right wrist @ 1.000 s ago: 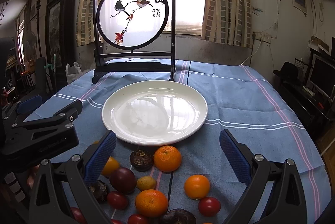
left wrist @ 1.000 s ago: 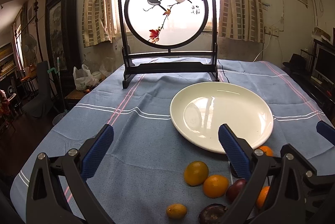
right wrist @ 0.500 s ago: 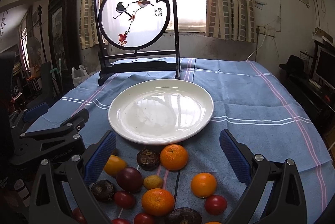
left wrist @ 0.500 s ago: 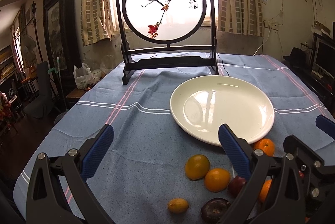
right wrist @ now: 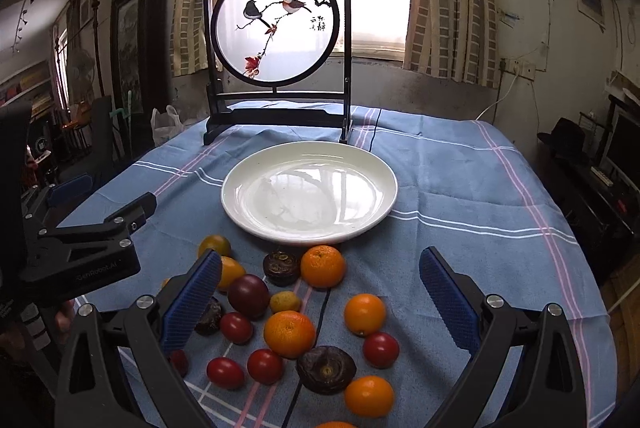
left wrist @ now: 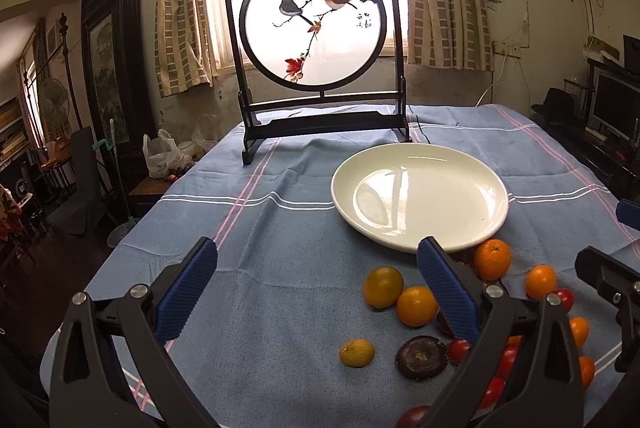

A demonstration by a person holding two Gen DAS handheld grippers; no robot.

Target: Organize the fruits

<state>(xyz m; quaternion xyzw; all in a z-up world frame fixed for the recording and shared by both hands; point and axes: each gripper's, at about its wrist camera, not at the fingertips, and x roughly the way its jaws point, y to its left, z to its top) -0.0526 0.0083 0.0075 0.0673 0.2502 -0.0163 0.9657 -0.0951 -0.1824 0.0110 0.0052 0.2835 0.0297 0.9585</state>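
An empty white plate (left wrist: 420, 196) (right wrist: 310, 192) sits on the blue striped tablecloth. Loose fruit lies in front of it: several oranges (right wrist: 322, 265), red tomatoes (right wrist: 265, 366), dark purple fruits (right wrist: 248, 295) and a small yellow one (left wrist: 357, 352). My left gripper (left wrist: 316, 292) is open and empty above the cloth, left of the fruit. My right gripper (right wrist: 320, 302) is open and empty above the fruit pile. The left gripper also shows at the left of the right wrist view (right wrist: 86, 246).
A round framed bird screen (left wrist: 316, 40) (right wrist: 276, 28) stands upright behind the plate at the table's far edge. Dark furniture and a plastic bag (left wrist: 160, 152) are off the table's left side; a shelf with a monitor (left wrist: 612, 108) is on the right.
Both grippers have pulled back and risen a little, so more fruit shows in both views. Both stay open and empty.
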